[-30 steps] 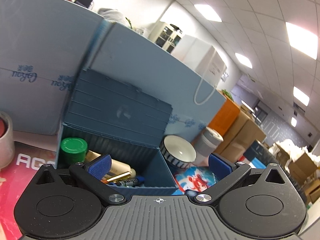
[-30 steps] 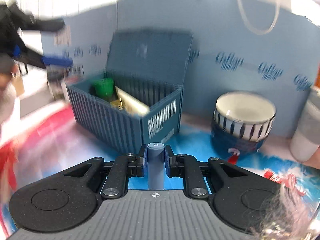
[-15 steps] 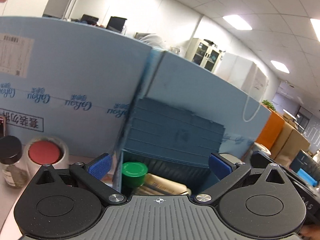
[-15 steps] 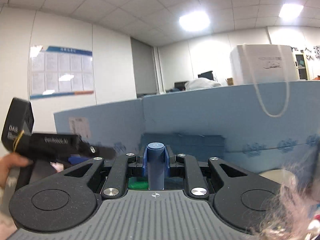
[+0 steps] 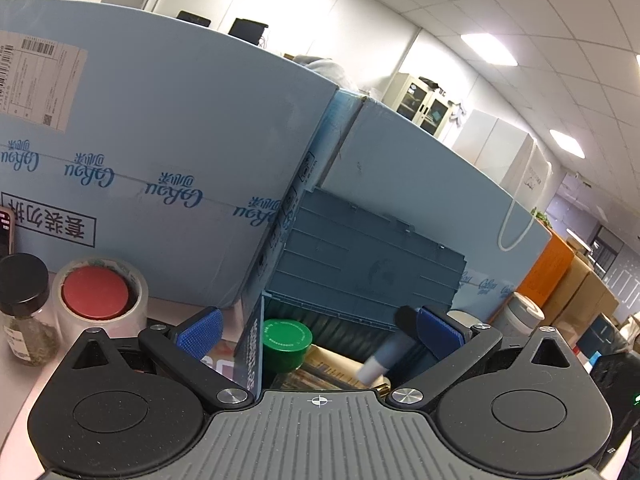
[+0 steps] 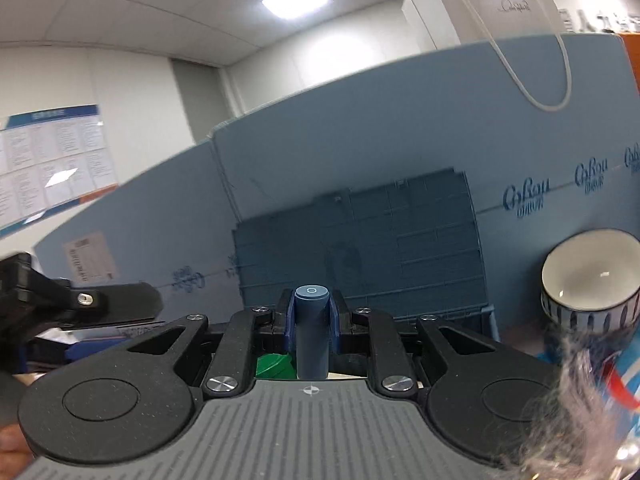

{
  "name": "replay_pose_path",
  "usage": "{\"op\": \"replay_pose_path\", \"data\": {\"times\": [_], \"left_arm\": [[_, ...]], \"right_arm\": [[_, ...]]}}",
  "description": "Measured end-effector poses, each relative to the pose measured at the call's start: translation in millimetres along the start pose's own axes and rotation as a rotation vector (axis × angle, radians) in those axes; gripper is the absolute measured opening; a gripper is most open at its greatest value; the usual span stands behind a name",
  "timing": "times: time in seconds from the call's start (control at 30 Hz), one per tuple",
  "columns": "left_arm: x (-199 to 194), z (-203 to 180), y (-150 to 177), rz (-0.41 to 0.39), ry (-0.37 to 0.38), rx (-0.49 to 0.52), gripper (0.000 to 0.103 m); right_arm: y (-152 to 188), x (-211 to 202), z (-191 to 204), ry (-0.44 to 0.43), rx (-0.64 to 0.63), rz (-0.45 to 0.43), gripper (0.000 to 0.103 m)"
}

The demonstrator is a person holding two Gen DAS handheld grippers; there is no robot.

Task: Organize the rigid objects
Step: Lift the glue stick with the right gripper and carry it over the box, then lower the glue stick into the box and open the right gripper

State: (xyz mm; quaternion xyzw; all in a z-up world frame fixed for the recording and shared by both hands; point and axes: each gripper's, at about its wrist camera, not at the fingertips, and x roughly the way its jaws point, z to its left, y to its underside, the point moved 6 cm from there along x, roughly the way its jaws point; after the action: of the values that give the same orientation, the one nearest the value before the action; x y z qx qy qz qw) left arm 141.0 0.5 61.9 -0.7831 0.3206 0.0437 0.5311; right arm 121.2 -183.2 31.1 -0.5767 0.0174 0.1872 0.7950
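Blue-grey cylindrical tube (image 6: 312, 330), flat cap end facing away from the camera, clamped between the right gripper (image 6: 312, 316) pads; jaws nearly together, tight on the tube's sides. Tube stands lengthwise along the fingers, above the open mouth of the dark blue container-style storage box (image 6: 360, 256). From the left wrist view the same tube (image 5: 384, 356) shows blurred, dark end up and pale end down, tilted, just over the box interior on its right side.

Box (image 5: 372, 268) lid stands raised behind the opening, leaning against the light blue foam partition (image 5: 168, 152). Inside the box: a green screw cap (image 5: 287, 340) on a bottle at the left, a cream-coloured tube or bottle lying beside it; more items below are hidden by the gripper body.

Left gripper (image 5: 320, 332) fingers spread wide, nothing between the blue pads; it hovers near the box's front left corner. In the right wrist view the left gripper (image 6: 80, 312) appears at the left edge, dark, partly blurred.

Left of the box on the table: roll of clear tape (image 5: 100, 304) with a red disc in its core, and beside it a glass spice jar (image 5: 24, 312) with black lid. Right of the box: a white-lined bowl with blue striped outside (image 6: 592, 280), stacked on another; a grey and white cup (image 5: 520, 316) further right.
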Motion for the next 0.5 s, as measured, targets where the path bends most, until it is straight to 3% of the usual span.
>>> {"op": "replay_pose_path", "data": {"times": [0.13,0.5], "left_arm": [[0.8,2.7,-0.5,0.001,0.002,-0.011,0.103],[3.9,3.5,0.3,0.011,0.012,-0.017,0.103]], "right_arm": [[13.6,15.2,5.4,-0.018,0.016,0.034,0.016],[28.9,33.5,6.8,0.034,0.025,0.103,0.017]]}}
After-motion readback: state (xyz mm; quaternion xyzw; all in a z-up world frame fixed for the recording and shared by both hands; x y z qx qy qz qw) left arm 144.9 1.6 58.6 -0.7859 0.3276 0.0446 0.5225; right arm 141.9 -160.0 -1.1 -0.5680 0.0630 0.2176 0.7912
